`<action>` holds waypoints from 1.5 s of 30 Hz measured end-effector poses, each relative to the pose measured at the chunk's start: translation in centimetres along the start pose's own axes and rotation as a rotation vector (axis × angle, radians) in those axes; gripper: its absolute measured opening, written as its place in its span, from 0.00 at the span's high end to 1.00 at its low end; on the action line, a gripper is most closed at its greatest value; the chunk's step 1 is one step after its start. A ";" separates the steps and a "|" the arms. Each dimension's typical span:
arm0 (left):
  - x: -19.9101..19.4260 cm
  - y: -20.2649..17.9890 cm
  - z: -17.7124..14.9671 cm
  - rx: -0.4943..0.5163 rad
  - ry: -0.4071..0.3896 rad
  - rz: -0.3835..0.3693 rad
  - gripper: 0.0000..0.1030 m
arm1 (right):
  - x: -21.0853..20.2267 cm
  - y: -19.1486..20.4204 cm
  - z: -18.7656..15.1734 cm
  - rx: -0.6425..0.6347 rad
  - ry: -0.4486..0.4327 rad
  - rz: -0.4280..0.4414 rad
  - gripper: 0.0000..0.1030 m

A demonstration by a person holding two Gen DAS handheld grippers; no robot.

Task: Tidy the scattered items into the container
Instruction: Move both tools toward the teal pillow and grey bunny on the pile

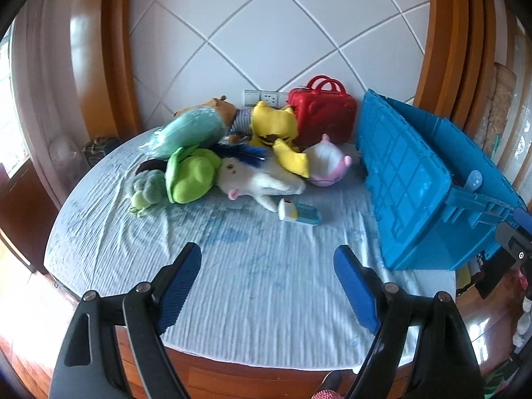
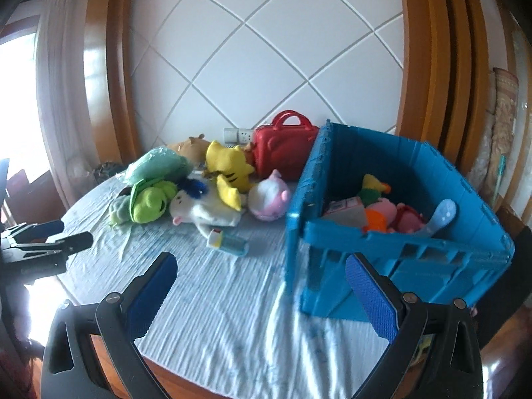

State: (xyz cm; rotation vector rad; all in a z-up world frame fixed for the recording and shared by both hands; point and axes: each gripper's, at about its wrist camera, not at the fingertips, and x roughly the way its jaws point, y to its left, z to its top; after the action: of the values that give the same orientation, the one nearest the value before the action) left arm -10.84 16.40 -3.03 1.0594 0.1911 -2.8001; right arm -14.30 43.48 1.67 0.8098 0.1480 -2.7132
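Note:
A pile of soft toys lies at the far side of the bed: a green plush [image 1: 189, 176] [image 2: 149, 199], a white plush with blue mane [image 1: 259, 179] [image 2: 202, 207], a yellow plush [image 1: 276, 129] [image 2: 229, 169] and a pink-white round plush [image 1: 327, 166] [image 2: 269, 199]. A small white and blue toy [image 1: 299, 212] [image 2: 227, 241] lies nearer. The blue crate [image 1: 425, 183] [image 2: 392, 242] stands on the right and holds several toys [image 2: 382, 212]. My left gripper [image 1: 267, 261] is open and empty above the sheet. My right gripper [image 2: 261, 267] is open and empty beside the crate's near corner.
A red toy case [image 1: 321, 109] [image 2: 282, 146] stands against the tiled wall behind the pile. A teal plush [image 1: 189, 129] and a brown plush [image 1: 222, 108] lie at the back. The bed's near edge drops to wooden floor [image 1: 232, 375]. The left gripper's tips show at the right wrist view's left edge [image 2: 50, 232].

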 end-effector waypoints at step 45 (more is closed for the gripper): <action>19.6 26.0 9.4 -0.172 0.222 0.197 0.20 | 29.6 19.6 9.0 -0.042 0.234 0.269 0.00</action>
State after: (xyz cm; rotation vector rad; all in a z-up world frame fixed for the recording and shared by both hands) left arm -26.86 -12.40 -10.80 1.2685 0.3261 -2.4416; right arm -36.27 15.54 -7.32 1.0517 0.1352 -2.3539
